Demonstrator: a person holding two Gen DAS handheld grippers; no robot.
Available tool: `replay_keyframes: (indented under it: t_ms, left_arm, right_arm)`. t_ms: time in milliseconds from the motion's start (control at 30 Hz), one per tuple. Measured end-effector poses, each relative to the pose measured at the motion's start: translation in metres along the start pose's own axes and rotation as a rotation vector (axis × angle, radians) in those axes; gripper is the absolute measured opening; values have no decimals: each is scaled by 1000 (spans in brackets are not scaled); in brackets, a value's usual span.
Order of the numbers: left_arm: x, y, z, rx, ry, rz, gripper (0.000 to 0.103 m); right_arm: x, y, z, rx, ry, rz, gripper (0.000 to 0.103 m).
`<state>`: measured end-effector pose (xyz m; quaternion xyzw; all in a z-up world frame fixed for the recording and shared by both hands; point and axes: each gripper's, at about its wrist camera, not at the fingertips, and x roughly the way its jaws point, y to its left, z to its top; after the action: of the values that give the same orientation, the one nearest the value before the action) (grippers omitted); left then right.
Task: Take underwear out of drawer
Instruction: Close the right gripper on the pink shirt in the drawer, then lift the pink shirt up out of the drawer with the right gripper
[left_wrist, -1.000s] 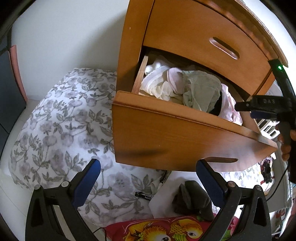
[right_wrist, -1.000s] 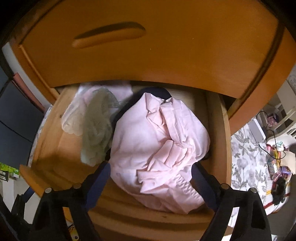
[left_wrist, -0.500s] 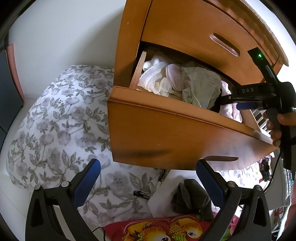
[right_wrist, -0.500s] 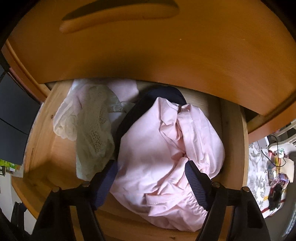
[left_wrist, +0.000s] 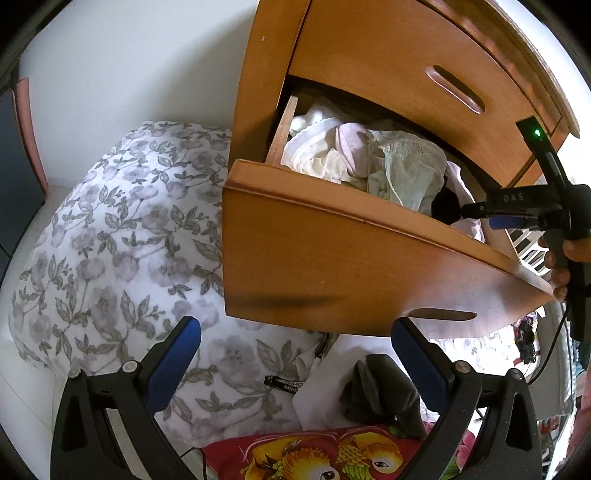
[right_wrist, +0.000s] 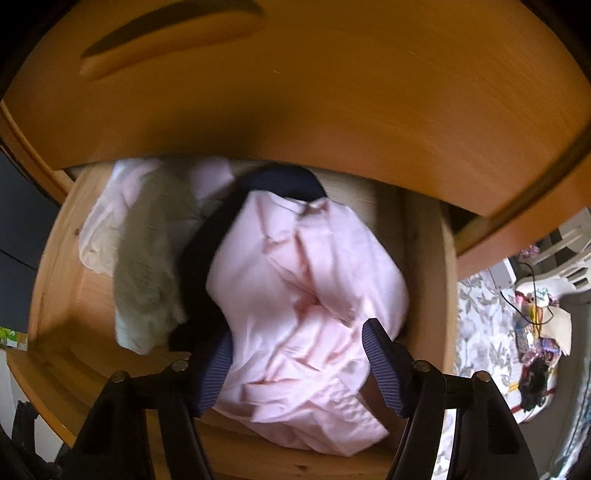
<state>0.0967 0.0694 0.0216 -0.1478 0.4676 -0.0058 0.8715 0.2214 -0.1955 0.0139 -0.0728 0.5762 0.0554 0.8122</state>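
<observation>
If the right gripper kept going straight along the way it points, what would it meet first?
Most likely the pink garment in the open drawer. The right gripper points down into it, its jaws have just been closing and already straddle the cloth's near folds. Whether the fingers touch it yet is unclear through the blur.

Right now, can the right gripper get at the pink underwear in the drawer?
Probably yes. The right gripper is down in the open drawer, its jaws just closing either side of the pink underwear, which lies on top with nothing covering it.
</observation>
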Motion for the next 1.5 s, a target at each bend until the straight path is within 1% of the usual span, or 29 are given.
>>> replay_keyframes:
  t_ms: [67, 200, 300, 367, 433, 500, 567, 600, 633, 667, 733, 767, 867, 1000, 1100, 1233, 1333, 1500]
  left_arm:
    - [-1, 0, 0, -1, -2, 1, 102]
    - [-1, 1, 1, -6, -1, 4, 102]
    - [0, 0, 0, -3, 2, 3, 102]
    - [0, 1, 0, -5, 2, 6, 102]
    - [0, 1, 1, -8, 4, 7, 102]
    - [1, 2, 1, -9, 7, 8, 102]
    - [1, 2, 1, -12, 9, 9, 102]
    - [1, 3, 1, -13, 10, 9, 102]
    - [1, 3, 1, -14, 10, 9, 102]
    - [1, 3, 2, -15, 10, 9, 102]
    - [1, 4, 2, -17, 12, 8, 102]
    - [1, 4, 2, -17, 12, 8, 102]
    - [1, 4, 2, -20, 13, 8, 102]
    - [0, 4, 2, -19, 13, 8, 102]
    - [-1, 3, 2, -17, 14, 7, 102]
    - [-3, 1, 2, -17, 9, 13, 102]
    - [-6, 0, 2, -17, 6, 15, 102]
    - [-10, -3, 1, -12, 5, 11, 102]
  right_arm:
    - [0, -6, -3, 16, 5, 8, 72]
    - [2, -14, -6, 21, 22, -2, 72]
    - [8, -14, -5, 21, 44, 10, 72]
    - [11, -17, -5, 21, 56, 16, 69]
    - [15, -18, -4, 24, 70, 33, 61]
    - [19, -14, -1, 21, 79, 52, 55]
    - [21, -12, -1, 18, 85, 76, 47]
    - [22, -11, -1, 21, 85, 88, 40]
    - [21, -11, -1, 25, 84, 99, 36]
    - [20, -12, -1, 31, 80, 104, 35]
    - [18, -16, -2, 42, 68, 102, 27]
    - [16, -19, -3, 52, 61, 101, 25]
    - [10, -36, -11, 83, 40, 112, 19]
    - [1, -47, -15, 103, 13, 134, 15]
    - [-9, -51, -21, 106, -18, 155, 14]
    - [-30, -57, -33, 132, -62, 193, 13]
    - [-42, -70, -41, 147, -91, 215, 13]
    - [-67, -85, -46, 191, -142, 257, 10]
